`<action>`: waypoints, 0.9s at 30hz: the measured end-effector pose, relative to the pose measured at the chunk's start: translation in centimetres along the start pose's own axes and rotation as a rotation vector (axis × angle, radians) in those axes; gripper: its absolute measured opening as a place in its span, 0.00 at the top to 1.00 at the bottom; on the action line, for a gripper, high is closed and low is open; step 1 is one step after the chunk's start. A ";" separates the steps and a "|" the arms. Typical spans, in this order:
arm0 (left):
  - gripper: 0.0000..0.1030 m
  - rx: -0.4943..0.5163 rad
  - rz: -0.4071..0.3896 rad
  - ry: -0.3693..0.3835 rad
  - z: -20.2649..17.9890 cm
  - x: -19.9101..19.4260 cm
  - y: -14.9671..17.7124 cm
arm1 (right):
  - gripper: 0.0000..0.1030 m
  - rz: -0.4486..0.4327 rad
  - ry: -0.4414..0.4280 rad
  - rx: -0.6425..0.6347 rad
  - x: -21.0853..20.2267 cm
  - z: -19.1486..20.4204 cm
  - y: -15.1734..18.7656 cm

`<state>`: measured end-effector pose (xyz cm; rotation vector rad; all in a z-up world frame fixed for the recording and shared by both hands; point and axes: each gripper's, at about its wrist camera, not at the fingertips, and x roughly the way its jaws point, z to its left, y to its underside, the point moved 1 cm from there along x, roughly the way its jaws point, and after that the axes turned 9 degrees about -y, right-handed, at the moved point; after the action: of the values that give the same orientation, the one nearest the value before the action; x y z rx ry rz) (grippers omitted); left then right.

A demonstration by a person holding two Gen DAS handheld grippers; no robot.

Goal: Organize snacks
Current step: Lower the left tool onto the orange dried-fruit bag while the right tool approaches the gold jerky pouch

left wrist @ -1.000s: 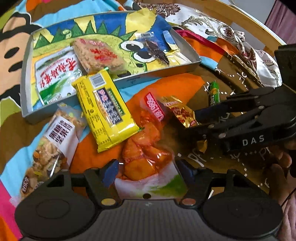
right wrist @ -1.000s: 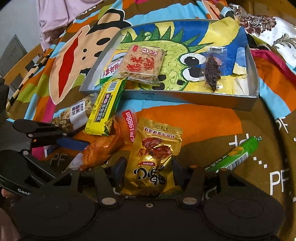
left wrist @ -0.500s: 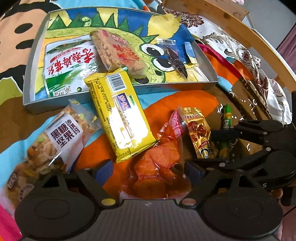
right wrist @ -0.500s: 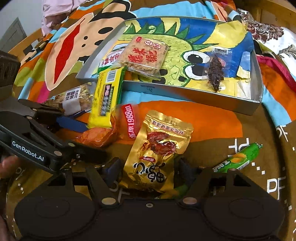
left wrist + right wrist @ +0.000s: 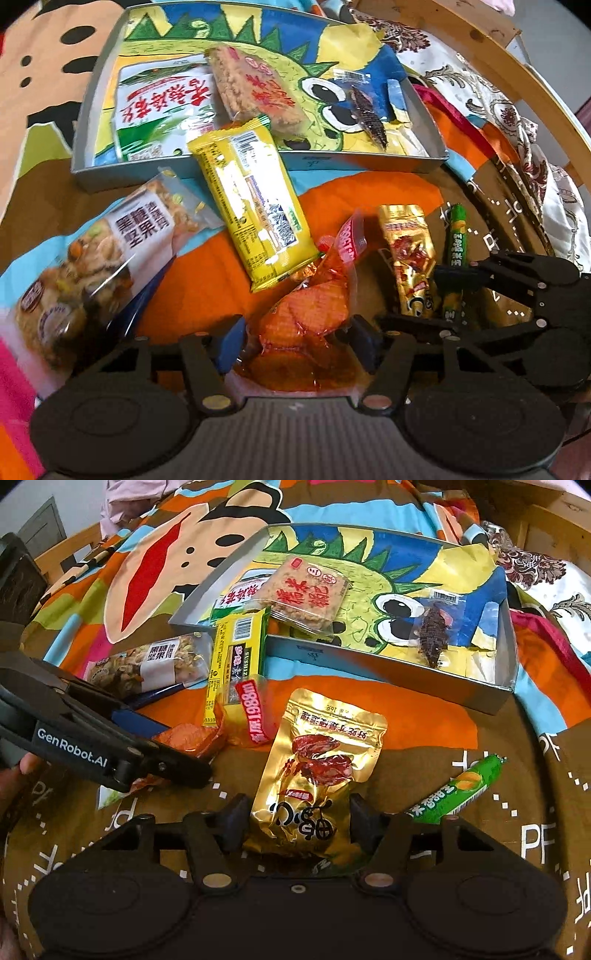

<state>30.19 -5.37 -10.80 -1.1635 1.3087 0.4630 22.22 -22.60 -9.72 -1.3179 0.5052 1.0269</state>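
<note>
My widest surface is the cartoon-print bedspread, brown and orange where the loose snacks lie. On it sits the shallow grey tray lined with a dinosaur drawing; inside I see a white-and-green packet, a rice-cracker block leaning on it, and a clear sachet with a dark dried piece at the far end.

Outside the tray, the clear nut-mix bag lies near its front wall. The yellow biscuit pack leans with its upper end against that wall. Beside it lies the orange vacuum pack, then the gold foil pouch, then the green sausage stick, all well apart from the tray.

My left gripper straddles the orange vacuum pack's near end; its jaws are closing, and the blue pads sit right at the pack's sides, though I cannot tell whether they press it. My right gripper straddles the gold foil pouch's lower end, jaws closing too, pads just beside its edges, with contact unclear.
</note>
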 end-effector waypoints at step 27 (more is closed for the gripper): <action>0.42 -0.172 -0.177 0.011 -0.6 -6.1 3.3 | 0.46 -0.245 0.255 -0.342 -4.2 4.5 1.2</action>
<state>25.52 -2.51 -6.47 -1.4141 1.1804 0.4461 18.01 -19.80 -5.92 -1.7822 0.3546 0.7651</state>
